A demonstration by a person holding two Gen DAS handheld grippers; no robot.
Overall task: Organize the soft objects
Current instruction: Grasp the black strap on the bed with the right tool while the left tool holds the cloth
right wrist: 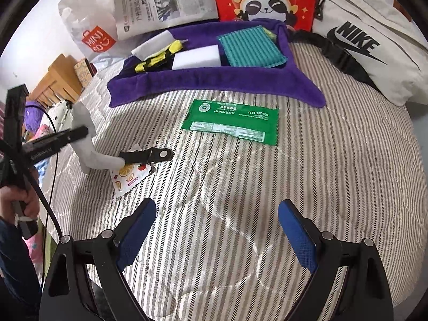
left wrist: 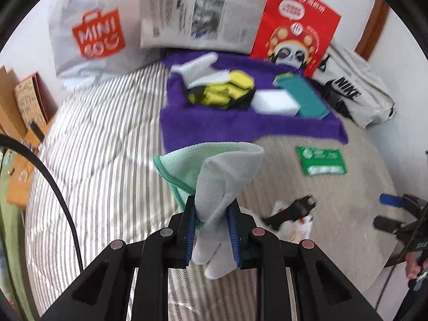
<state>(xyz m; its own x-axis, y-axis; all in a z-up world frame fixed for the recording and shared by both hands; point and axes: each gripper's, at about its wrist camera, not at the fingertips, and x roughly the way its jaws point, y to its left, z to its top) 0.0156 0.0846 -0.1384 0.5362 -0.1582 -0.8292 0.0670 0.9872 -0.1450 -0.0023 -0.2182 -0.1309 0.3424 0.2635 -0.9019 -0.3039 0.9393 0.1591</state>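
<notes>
My left gripper [left wrist: 212,230] is shut on a grey and mint-green cloth [left wrist: 222,176], held above the striped bed. The cloth also shows pale at the left in the right wrist view [right wrist: 85,139]. Ahead lies a purple towel [left wrist: 240,128] bearing a yellow-black glove [left wrist: 227,91], a white sponge [left wrist: 275,103], a teal cloth [left wrist: 302,95] and a white cloth [left wrist: 198,69]. In the right wrist view the purple towel [right wrist: 214,83] holds the white sponge [right wrist: 198,57] and the teal cloth [right wrist: 251,48]. My right gripper [right wrist: 216,232] is open and empty above the bed.
A green packet [right wrist: 232,125] and a fruit-print packet [right wrist: 128,179] with a black clip [right wrist: 147,155] lie on the bed. At the back stand a Miniso bag [left wrist: 91,34], newspaper [left wrist: 200,13], a red panda bag [left wrist: 294,24] and a Nike bag [right wrist: 369,42].
</notes>
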